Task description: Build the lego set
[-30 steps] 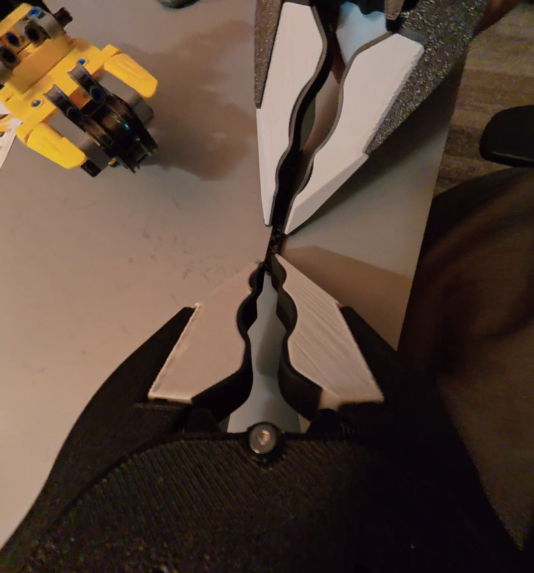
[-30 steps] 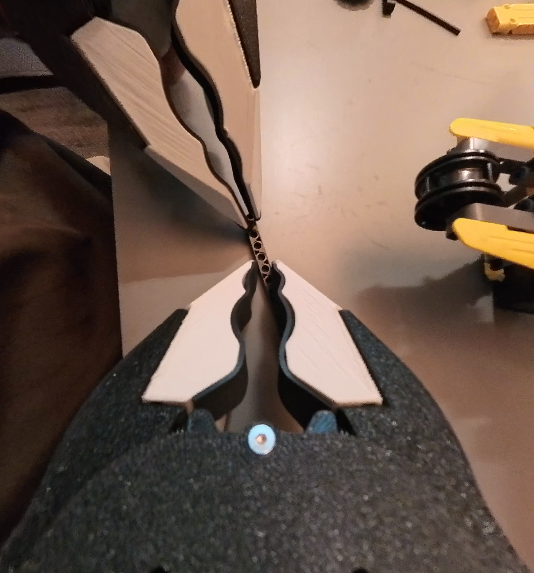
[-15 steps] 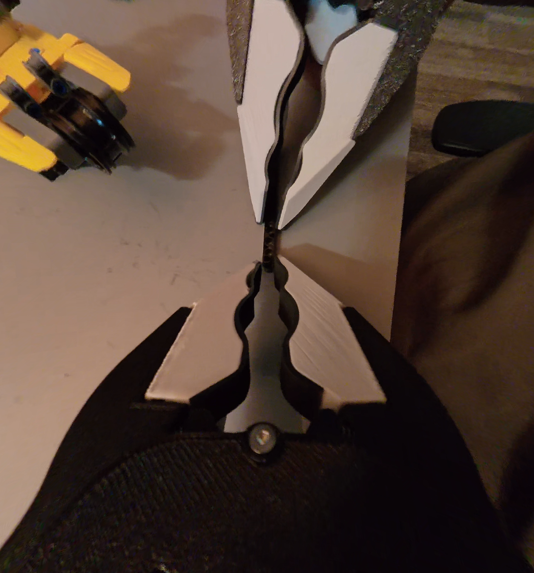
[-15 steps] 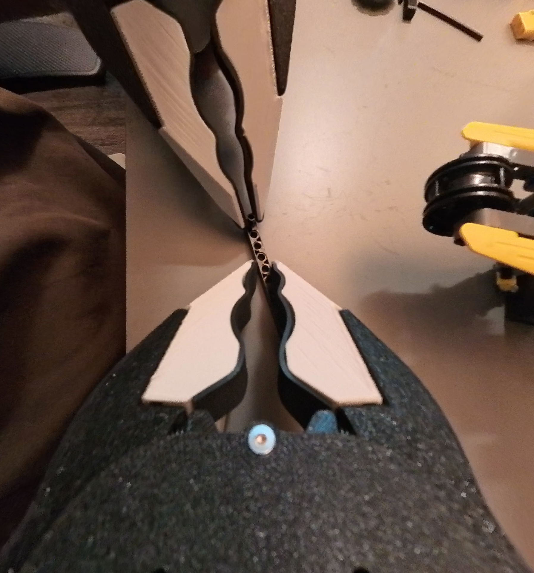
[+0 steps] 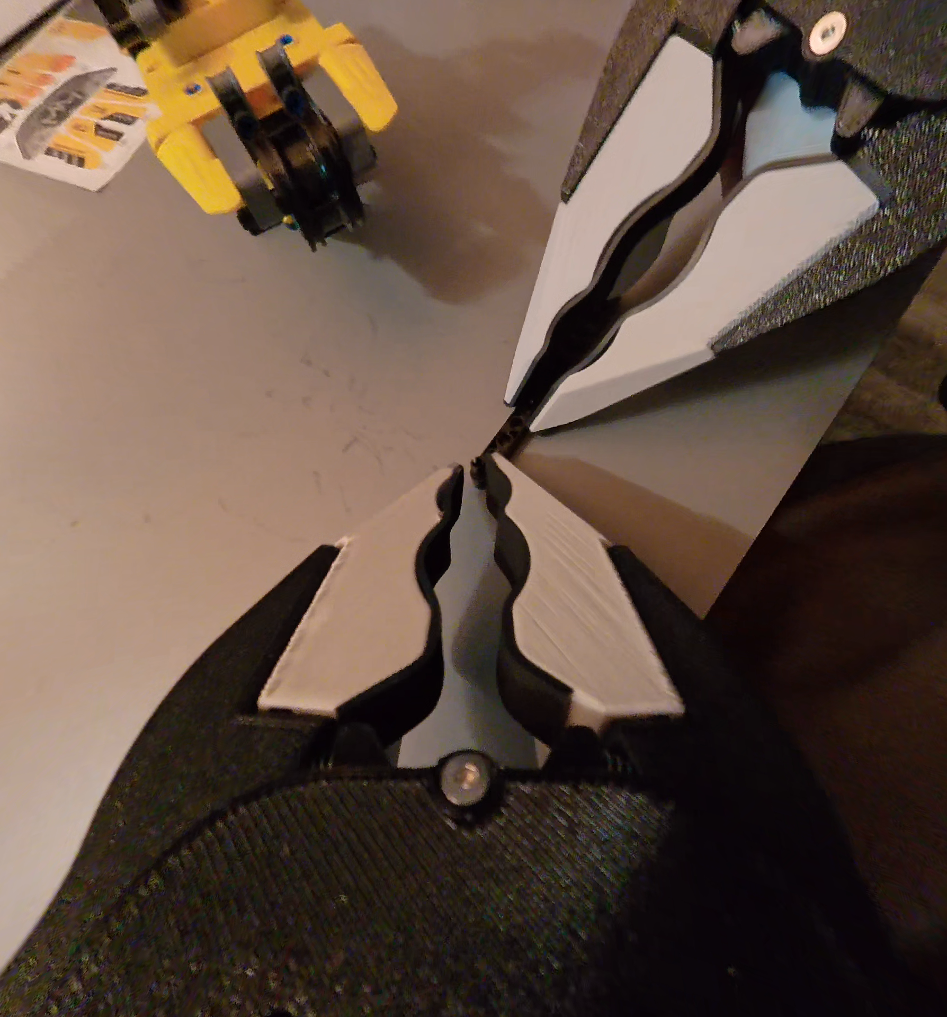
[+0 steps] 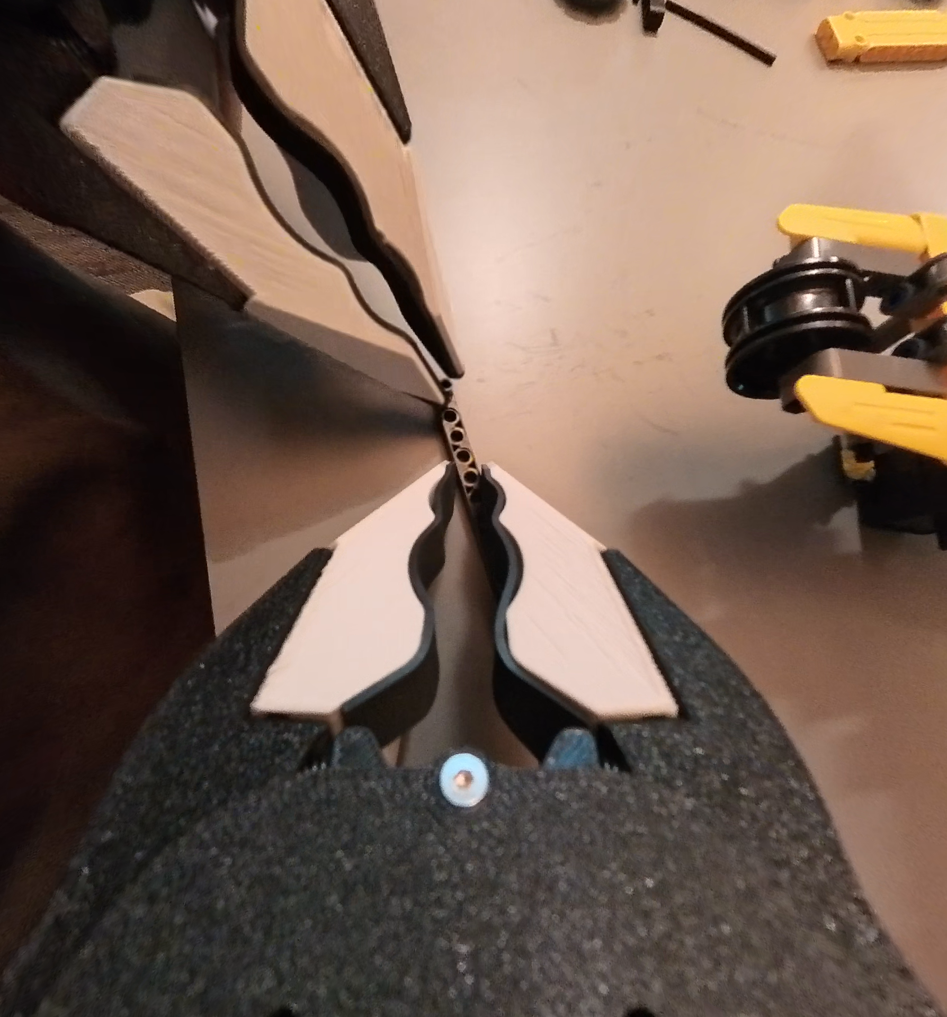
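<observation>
A thin black beam with a row of holes [image 5: 507,437] spans between my two grippers above the grey table [image 5: 130,440]. My right gripper [image 6: 468,468] is shut on one end of the beam [image 6: 457,435]. It comes in from the top right of the left wrist view [image 5: 521,410]. My left gripper [image 5: 474,465] has its fingers slightly parted. The beam's other end sits just at its tips, beside the right finger. In the right wrist view the left gripper [image 6: 442,382] reaches in from the top left.
A yellow and black brick model with black wheels [image 5: 262,104] stands on the table, also in the right wrist view [image 6: 873,385]. A printed leaflet [image 5: 53,115] lies behind it. A loose yellow piece [image 6: 895,38] and a black rod [image 6: 719,30] lie farther off. The table edge and dark brown fabric [image 5: 845,605] are close by. My left and right fingertips are right by each other.
The two grippers have drawn apart and more of the beam shows between them. My left fingers have loosened, so the beam now sits only at their tips. Both views have shifted relative to the yellow model.
</observation>
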The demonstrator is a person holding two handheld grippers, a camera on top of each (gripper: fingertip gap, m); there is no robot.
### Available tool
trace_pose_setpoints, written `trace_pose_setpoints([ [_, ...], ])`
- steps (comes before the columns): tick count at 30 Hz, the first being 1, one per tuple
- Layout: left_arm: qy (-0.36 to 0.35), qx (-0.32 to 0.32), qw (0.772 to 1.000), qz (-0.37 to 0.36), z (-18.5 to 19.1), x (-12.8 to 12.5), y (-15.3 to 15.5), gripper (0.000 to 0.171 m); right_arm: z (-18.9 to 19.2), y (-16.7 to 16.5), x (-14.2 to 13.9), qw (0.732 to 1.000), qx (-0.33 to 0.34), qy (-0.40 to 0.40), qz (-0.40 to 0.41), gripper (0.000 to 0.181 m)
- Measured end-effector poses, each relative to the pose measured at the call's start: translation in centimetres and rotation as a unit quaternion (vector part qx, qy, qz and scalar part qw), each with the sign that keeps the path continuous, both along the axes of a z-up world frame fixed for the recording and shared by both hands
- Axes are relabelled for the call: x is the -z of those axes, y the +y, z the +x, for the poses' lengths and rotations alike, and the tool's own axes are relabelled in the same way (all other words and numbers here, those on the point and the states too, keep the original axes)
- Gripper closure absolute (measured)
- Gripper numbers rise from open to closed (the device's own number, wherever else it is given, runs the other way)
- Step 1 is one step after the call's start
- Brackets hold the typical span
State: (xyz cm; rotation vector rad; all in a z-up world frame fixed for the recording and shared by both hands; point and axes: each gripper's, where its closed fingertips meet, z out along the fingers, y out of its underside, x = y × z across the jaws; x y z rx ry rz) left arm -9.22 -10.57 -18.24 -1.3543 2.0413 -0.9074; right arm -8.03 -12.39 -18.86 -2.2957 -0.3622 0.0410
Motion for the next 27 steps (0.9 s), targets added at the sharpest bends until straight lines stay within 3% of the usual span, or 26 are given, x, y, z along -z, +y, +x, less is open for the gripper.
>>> trace_pose_setpoints([
  [3, 0.01, -0.024, 0.999, -0.044, 0.1, 0.0, -0.4, 0.171, 0.2, 0.0, 0.0, 1.0, 0.001, -0.006, 0.001, 0.173],
  [7, 0.003, -0.043, 0.999, -0.031, 0.3, 0.1, -0.4, 0.171, 0.3, 0.0, 0.0, 1.0, 0.002, -0.008, 0.003, 0.173],
  [9, 0.01, -0.044, 0.999, -0.016, 0.4, 0.6, -0.6, 0.151, -0.1, 0.0, 0.0, 1.0, -0.004, 0.0, 0.002, 0.173],
  [10, 0.007, -0.045, 0.999, -0.013, 0.4, 0.5, -0.7, 0.149, -0.1, 0.0, 0.0, 1.0, -0.003, -0.002, 0.001, 0.173],
  [11, 0.009, -0.045, 0.999, -0.012, 0.5, 0.6, -0.8, 0.157, -0.1, 0.1, 0.0, 1.0, -0.001, -0.002, 0.001, 0.173],
  [17, 0.026, -0.03, 0.997, -0.059, 0.2, 0.5, -1.2, 0.152, -0.1, 0.1, 0.0, 1.0, 0.001, -0.007, 0.003, 0.173],
  [21, 0.008, -0.049, 0.996, -0.076, 0.0, -0.2, -0.2, 0.171, -0.1, 0.0, 0.0, 1.0, 0.004, -0.008, 0.004, 0.173],
  [27, -0.009, -0.057, 0.997, -0.048, -0.2, -0.2, 0.0, 0.171, -0.1, 0.1, 0.0, 1.0, 0.007, -0.005, 0.004, 0.173],
])
